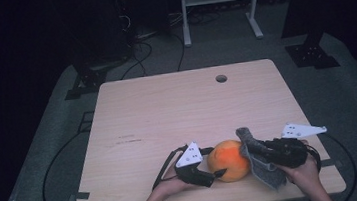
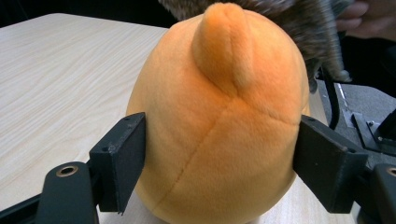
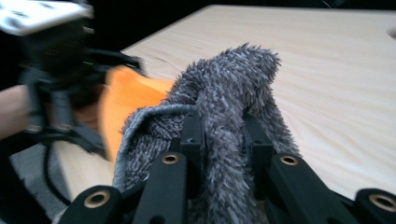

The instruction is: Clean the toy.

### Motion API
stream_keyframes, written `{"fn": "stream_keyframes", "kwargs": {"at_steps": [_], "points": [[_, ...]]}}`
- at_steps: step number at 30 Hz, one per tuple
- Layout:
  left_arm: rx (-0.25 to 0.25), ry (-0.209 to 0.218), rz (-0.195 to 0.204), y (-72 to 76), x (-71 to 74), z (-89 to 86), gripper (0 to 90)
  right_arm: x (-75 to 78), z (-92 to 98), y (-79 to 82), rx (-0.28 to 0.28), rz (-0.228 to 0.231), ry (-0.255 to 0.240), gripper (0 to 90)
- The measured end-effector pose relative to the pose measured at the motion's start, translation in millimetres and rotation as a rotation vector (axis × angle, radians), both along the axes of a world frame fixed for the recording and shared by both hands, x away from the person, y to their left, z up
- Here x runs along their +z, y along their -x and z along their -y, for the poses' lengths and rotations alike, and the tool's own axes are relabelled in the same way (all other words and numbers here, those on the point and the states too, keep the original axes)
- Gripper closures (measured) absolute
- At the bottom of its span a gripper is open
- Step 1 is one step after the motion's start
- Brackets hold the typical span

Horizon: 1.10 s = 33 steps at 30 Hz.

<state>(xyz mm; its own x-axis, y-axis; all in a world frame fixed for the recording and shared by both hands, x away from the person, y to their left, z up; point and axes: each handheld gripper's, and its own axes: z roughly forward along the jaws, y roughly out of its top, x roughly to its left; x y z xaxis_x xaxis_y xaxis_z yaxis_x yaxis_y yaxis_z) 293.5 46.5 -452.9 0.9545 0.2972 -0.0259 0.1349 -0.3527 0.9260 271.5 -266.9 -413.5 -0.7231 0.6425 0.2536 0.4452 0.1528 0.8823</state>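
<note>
Lowest in the high view, the left gripper (image 1: 218, 173) clamps the orange plush ball (image 1: 229, 160) from its left, low on the bench (image 1: 167, 111). The right gripper (image 1: 249, 146) pinches a grey fuzzy cloth (image 1: 263, 164), touching the ball's right side.

On the table (image 1: 167, 106), the cloth (image 1: 261, 164) lies right of the plush toy (image 1: 229, 160).

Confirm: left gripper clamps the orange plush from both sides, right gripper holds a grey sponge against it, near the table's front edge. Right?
Nearly. The right gripper is shut on a shaggy grey cloth, not a sponge; the right gripper view shows its long fibres bunched between the jaws. The rest holds: the left gripper clamps the orange plush from both sides near the table front edge.
</note>
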Motion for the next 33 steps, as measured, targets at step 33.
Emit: {"fn": "stream_keyframes", "kwargs": {"at_steps": [33], "points": [[0.093, -0.020, 0.074, 7.8, 18.9, 17.0, 34.7, 25.3, -10.6, 13.9, -0.029, 0.121, -0.028, 73.8]]}}
